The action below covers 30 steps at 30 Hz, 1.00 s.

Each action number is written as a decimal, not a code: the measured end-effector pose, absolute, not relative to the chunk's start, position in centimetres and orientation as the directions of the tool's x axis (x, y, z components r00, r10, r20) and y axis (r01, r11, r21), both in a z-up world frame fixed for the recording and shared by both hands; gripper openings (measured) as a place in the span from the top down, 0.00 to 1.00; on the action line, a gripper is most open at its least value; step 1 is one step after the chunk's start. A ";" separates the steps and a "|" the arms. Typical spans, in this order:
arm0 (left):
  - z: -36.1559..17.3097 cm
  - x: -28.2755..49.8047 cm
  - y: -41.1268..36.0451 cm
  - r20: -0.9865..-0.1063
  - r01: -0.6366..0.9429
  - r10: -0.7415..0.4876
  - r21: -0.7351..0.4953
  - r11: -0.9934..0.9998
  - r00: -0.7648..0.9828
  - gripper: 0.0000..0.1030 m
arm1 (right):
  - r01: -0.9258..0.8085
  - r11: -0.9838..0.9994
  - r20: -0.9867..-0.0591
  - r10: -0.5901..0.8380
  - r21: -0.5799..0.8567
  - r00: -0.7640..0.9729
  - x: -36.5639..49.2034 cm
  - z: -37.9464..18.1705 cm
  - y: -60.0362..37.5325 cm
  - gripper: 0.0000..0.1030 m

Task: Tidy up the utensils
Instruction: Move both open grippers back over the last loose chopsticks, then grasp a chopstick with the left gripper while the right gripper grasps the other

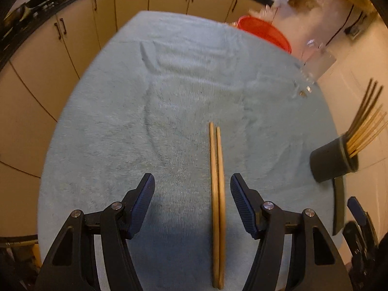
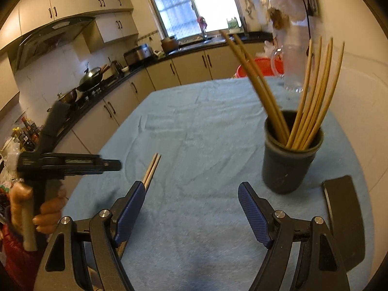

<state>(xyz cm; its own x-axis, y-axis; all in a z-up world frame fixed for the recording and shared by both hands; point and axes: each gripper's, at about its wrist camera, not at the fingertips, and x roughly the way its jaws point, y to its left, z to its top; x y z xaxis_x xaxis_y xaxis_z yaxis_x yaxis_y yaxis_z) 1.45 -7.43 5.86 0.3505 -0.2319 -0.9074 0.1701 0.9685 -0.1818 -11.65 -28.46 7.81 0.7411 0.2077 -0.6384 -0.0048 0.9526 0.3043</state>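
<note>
The pair of chopsticks [image 1: 218, 194] lies flat on the cloth-covered surface [image 1: 121, 121], nearer its right edge, between the fingers of the left claw [image 1: 192, 191] — spread wide, gripping nothing; it sits off-centre, close to the right finger, so centre first, then close on both sticks together; the right claw [image 2: 191, 208], also spread and empty, faces the cup [image 2: 288, 160] of chopsticks — the likely destination.

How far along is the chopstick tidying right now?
Mostly done: many chopsticks already stand in the cup. In hand: nothing; the left tool is open around the last pair lying on the cloth. Left: grip that pair and drop it in the cup.
</note>
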 end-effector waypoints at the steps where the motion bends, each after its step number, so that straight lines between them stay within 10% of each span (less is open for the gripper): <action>1: 5.3 1.8 -7.8 -0.914 0.176 -0.225 -0.174 0.969 0.338 0.39 | -0.006 0.948 -0.642 0.220 0.318 0.734 -11.5 7.6 -28.6 0.19; 30: 1.3 3.7 -8.8 -0.947 0.153 -0.084 -0.038 0.987 0.309 0.89 | -0.011 0.953 -0.711 0.234 0.303 0.664 -10.2 6.5 -28.0 0.21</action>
<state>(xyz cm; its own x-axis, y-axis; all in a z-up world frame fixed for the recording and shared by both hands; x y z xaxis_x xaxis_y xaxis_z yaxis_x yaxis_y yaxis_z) 3.74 -8.84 1.29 0.3087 -0.0843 -0.9474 0.1533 0.9875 -0.0379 -10.20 -27.96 6.53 0.6636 0.2336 -0.7107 -0.0111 0.9530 0.3028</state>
